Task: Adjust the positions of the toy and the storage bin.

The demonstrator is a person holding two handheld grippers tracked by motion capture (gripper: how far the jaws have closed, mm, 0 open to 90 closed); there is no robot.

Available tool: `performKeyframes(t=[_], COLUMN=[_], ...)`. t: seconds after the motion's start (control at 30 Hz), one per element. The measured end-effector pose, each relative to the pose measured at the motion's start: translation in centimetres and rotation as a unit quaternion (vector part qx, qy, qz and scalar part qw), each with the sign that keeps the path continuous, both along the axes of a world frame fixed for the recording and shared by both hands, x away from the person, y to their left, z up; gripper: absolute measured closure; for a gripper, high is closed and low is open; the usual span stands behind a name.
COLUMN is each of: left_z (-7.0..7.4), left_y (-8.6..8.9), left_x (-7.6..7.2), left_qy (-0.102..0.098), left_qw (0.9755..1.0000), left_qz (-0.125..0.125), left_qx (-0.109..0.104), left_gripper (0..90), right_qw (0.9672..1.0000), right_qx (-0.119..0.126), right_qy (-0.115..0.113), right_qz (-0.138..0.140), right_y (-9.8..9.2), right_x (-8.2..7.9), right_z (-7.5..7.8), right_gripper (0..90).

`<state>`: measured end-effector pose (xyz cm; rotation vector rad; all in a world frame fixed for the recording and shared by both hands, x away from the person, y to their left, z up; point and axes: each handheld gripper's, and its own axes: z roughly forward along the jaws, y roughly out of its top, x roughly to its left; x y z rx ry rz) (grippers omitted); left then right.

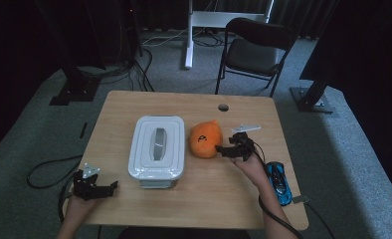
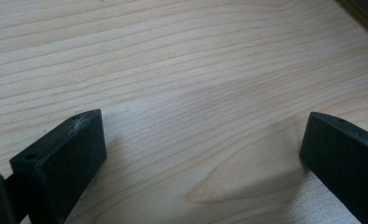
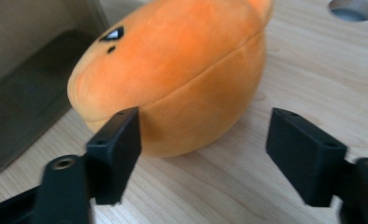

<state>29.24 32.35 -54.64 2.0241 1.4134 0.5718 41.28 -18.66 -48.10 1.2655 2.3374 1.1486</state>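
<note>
A round orange plush toy (image 1: 205, 139) with a small black face mark lies on the wooden table (image 1: 204, 196), just right of a white lidded box (image 1: 156, 149). My right gripper (image 1: 223, 149) stands open right beside the plush's right side. In the right gripper view the plush (image 3: 182, 79) bulges close ahead, the left jaw in front of its lower edge and the right jaw clear of it. My left gripper (image 1: 112, 186) rests open near the table's front left corner. Between its fingers (image 2: 60, 163) lies bare wood (image 2: 196, 93).
A blue toy car (image 1: 278, 181) lies at the table's right edge, behind my right hand. A cable hole (image 1: 223, 107) sits near the far edge. A black chair (image 1: 253, 50) and a white desk leg stand beyond the table. Cables trail on the carpet at left.
</note>
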Motion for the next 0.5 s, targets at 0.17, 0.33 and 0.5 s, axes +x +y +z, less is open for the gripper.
performKeyframes(t=[0.17, 0.33, 0.5], left_z=[0.0, 0.0, 0.0], left_y=[0.0, 0.0, 0.0], left_x=[0.0, 0.0, 0.0], left_qy=[0.000, 0.000, 0.000], left_qw=[1.0000, 1.0000, 1.0000], left_qz=[0.000, 0.000, 0.000], left_qx=[0.000, 0.000, 0.000], left_gripper=[0.8, 0.8, 0.8], right_qw=[0.9995, 0.9989, 0.9984], right_qx=[0.010, -0.005, -0.016], right_qy=[-0.004, -0.022, -0.037], right_qz=[0.028, 0.040, 0.038], right_y=[0.3, 0.8, 1.3], right_x=[-0.1, -0.6, -1.4], right_z=[-0.3, -0.1, 0.1], right_gripper=[45.4, 65.9, 89.7])
